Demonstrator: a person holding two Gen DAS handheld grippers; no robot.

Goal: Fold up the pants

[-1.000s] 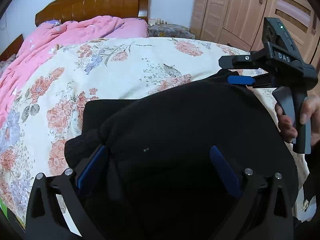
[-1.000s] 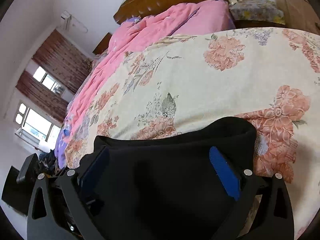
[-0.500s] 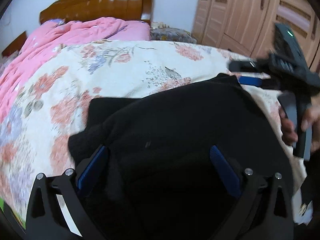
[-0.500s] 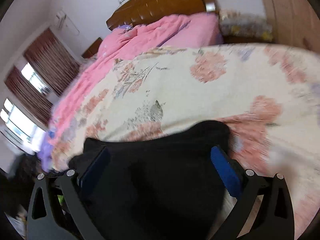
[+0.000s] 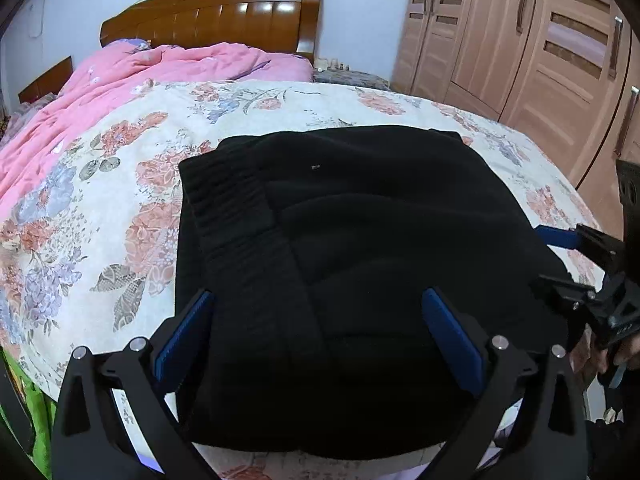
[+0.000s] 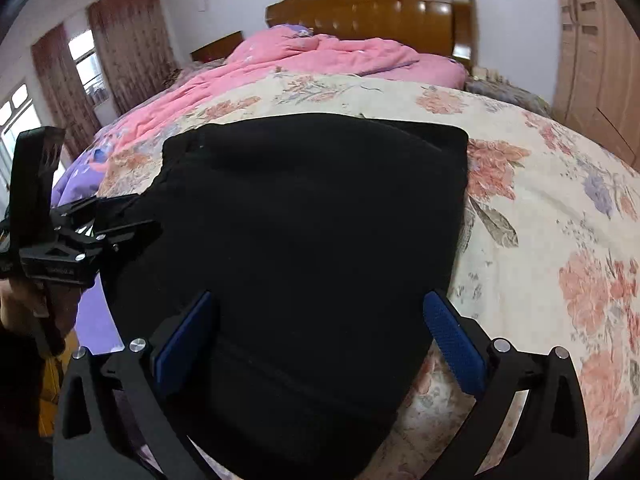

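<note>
**One pair of pants, two grippers**

You are holding two grippers: the left gripper [image 5: 320, 336] and right gripper [image 6: 320, 332] are both gaping wide, gripping nothing. One pair of black pants [image 5: 360, 248] is lying folded on the floral bedspread [image 5: 120, 208].

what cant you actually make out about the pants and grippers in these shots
- Near edge of the black pants: left wrist view, hidden by the left gripper.
- Layers folded underneath: both views, covered by the top layer.
- Right gripper fingertips: left wrist view, merging with black fabric.
- Small items by the headboard: too small.
</note>
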